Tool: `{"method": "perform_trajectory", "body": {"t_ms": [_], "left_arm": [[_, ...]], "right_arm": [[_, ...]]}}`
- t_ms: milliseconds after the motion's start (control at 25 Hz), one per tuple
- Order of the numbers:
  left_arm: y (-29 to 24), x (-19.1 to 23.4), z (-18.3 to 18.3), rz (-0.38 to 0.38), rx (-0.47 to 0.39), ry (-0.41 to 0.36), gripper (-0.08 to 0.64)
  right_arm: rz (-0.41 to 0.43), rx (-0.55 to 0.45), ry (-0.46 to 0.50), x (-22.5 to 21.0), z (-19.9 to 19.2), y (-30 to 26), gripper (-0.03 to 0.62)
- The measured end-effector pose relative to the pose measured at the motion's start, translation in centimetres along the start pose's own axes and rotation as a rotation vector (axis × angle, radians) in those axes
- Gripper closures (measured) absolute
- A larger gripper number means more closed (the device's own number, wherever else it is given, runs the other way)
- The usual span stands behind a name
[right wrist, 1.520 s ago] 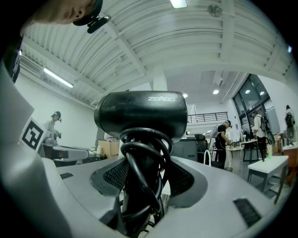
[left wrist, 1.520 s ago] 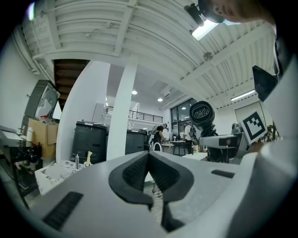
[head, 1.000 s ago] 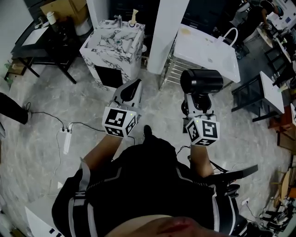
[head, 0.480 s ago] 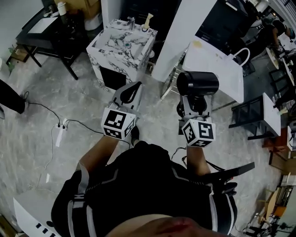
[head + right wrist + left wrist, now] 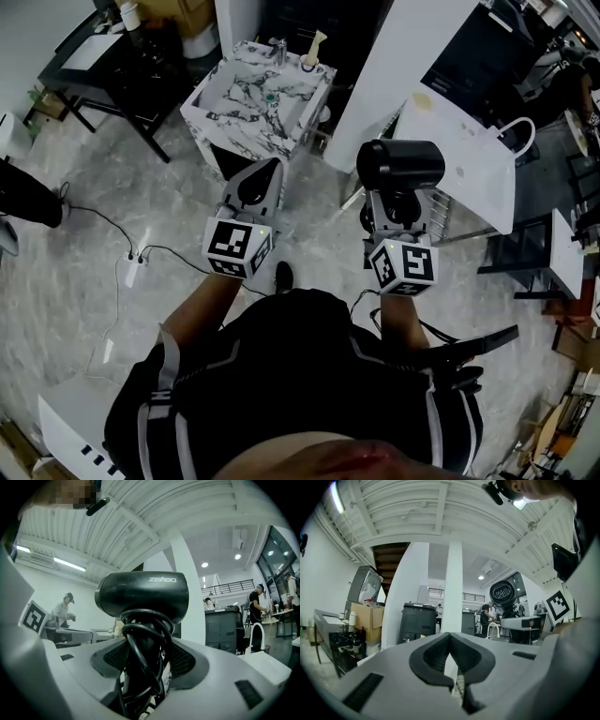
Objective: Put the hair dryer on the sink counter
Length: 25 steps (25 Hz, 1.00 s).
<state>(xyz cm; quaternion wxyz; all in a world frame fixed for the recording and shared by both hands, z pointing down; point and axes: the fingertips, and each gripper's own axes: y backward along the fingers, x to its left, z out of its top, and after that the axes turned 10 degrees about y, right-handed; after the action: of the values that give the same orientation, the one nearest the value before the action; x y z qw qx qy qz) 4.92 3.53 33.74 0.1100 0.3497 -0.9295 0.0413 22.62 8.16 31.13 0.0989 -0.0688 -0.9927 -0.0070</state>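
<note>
A black hair dryer (image 5: 401,166) stands upright in my right gripper (image 5: 397,208), barrel on top. In the right gripper view the jaws are shut on the hair dryer (image 5: 143,597) by its handle, with the black cord (image 5: 140,663) wound round it. My left gripper (image 5: 261,184) is held beside it at the left, shut and holding nothing; its pads (image 5: 449,660) meet in the left gripper view. The marble-patterned sink counter (image 5: 217,89) stands ahead at the upper left, with a faucet (image 5: 279,44) at its far rim. Both grippers are well short of it, above the floor.
A white pillar (image 5: 394,66) rises just right of the sink. A white table (image 5: 469,159) with a white bag handle (image 5: 517,131) lies at the right. A dark desk (image 5: 103,66) stands at the upper left. A power strip and cable (image 5: 131,267) lie on the marble floor.
The view has shifted: the sink counter has slid right toward the middle of the head view. Both grippers keep their pose, the right one still holding the hair dryer.
</note>
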Motion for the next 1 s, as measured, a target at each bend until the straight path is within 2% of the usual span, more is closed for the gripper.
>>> {"method": "perform_trajectory", "body": {"t_ms": [120,520,680,1000], "left_arm": [[-2.3,0.8,-0.1,0.001,0.010,-0.005,0.554],[-7.9,1.5,-0.4,0.010,0.043,-0.025,0.554],[-9.0,1.8,-0.1,0.022,0.048,-0.051,0.554],[-8.9,3.6,-0.4,0.065,0.091,-0.086,0.555]], "right_arm": [[-0.001,0.010,0.010,-1.0,-0.9,-2.0,0.339],[0.051,-0.039,-0.051,-2.9,-1.8,-6.5,0.342],[0.086,-0.053,-0.077,-3.2,-2.5,-8.0,0.342],[0.091,-0.053,-0.133,-2.8,-3.7,-9.5,0.344]]}}
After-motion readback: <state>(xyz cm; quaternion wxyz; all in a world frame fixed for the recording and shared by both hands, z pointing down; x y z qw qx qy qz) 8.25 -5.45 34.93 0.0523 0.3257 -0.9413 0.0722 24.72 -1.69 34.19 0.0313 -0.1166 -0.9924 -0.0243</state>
